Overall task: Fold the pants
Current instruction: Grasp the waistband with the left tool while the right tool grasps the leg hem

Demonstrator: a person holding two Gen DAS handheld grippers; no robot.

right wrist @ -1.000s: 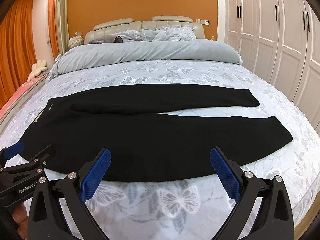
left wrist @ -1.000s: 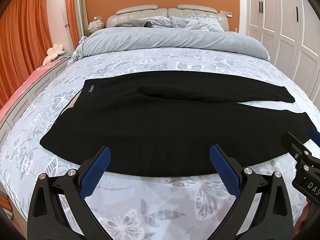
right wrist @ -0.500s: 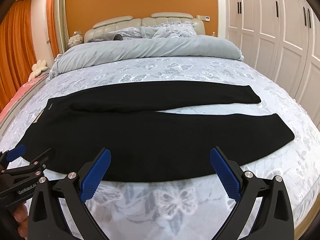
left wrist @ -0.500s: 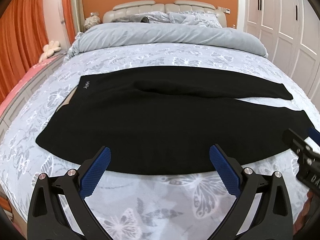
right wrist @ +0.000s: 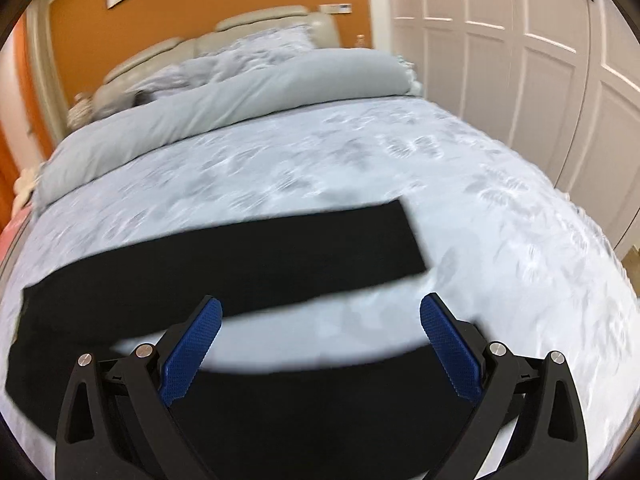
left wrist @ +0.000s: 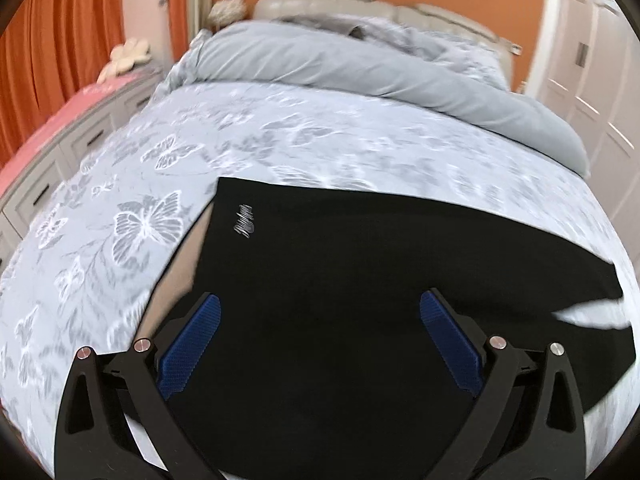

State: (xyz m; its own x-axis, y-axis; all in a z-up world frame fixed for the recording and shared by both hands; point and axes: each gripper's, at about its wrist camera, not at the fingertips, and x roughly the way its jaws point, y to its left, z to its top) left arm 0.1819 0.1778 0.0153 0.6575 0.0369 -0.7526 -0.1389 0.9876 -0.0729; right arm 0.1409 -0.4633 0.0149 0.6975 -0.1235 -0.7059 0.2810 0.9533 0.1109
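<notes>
Pants point(left wrist: 360, 280) spread flat and black across the butterfly-print bedspread point(left wrist: 120, 200), waistband end with its small pale logo point(left wrist: 245, 221) toward the left, two legs running off to the right and parted by a sliver of bedding. Not yet folded in any way; judged to be the approach for the first fold, most likely bringing one leg over the other lengthwise. Left gripper point(left wrist: 320, 344) poised low over the hip area near the waistband, tilted down toward the cloth, blue pads point(left wrist: 188, 344) spread wide with nothing between them. Right gripper point(right wrist: 320, 344) lower down the garment, hovering above the gap between the legs, far leg's cuff point(right wrist: 412, 236) ahead and slightly right, near leg under the tool; likewise fully spread and empty. Both views smeared by motion, so contact with the fabric cannot be told. Next calls for dropping each tool to the near edge, pinching a single layer at waistband and cuff, then lifting both ends together and level so the leg lands square on its partner.
</notes>
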